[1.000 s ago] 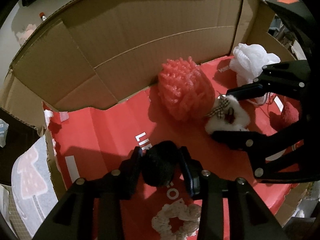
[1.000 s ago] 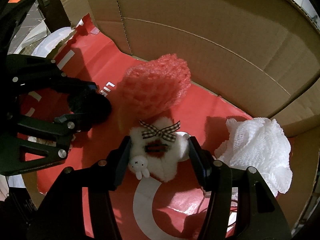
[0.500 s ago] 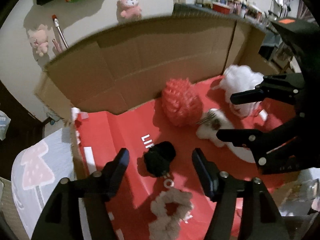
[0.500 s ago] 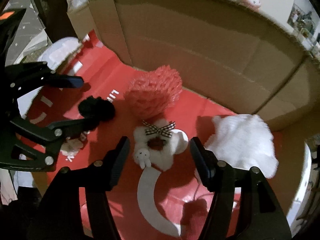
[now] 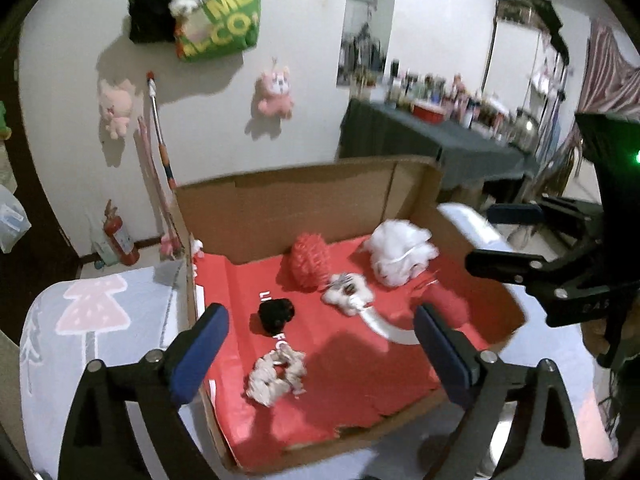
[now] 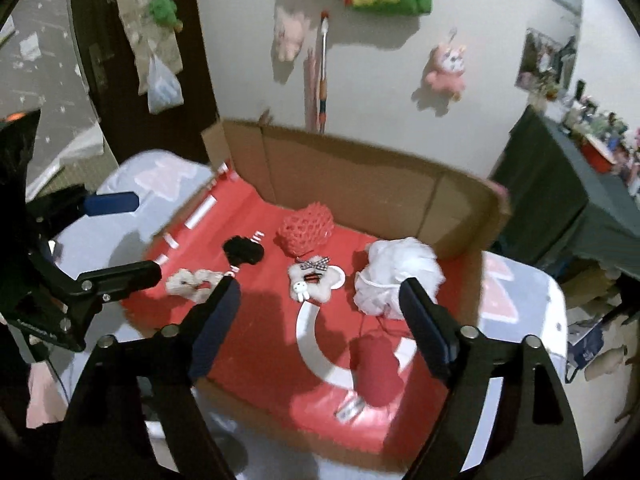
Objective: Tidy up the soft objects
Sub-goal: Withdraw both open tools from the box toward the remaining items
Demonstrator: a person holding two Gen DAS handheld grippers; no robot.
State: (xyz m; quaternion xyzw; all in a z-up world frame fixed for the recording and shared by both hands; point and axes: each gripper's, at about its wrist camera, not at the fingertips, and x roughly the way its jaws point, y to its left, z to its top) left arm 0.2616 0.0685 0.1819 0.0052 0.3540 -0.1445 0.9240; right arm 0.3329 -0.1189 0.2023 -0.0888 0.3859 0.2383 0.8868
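Observation:
An open cardboard box [image 5: 304, 208] with a red lining [image 6: 256, 312] holds the soft objects: a black pompom [image 5: 275, 314] [image 6: 242, 250], a red knit ball [image 5: 310, 259] [image 6: 306, 229], a white star plush with a checked bow [image 5: 346, 291] [image 6: 312, 281], a white mesh puff [image 5: 398, 254] [image 6: 396, 276], a cream scrunchie [image 5: 276, 372] [image 6: 193, 282] and a red soft piece [image 6: 376, 372]. My left gripper [image 5: 320, 352] is open and empty, high above the box's near edge. My right gripper [image 6: 320, 320] is open and empty, also raised above the box.
The box rests on a pale cloth with pink tree prints [image 5: 92, 312]. Plush toys [image 5: 274, 92] and a green bag [image 5: 220, 12] hang on the white wall. A dark table with bottles [image 5: 432, 128] stands at the back right.
Both grippers let go of the black pompom and the white star plush, opened wide and pulled up and back from the box. The objects stay on the red lining.

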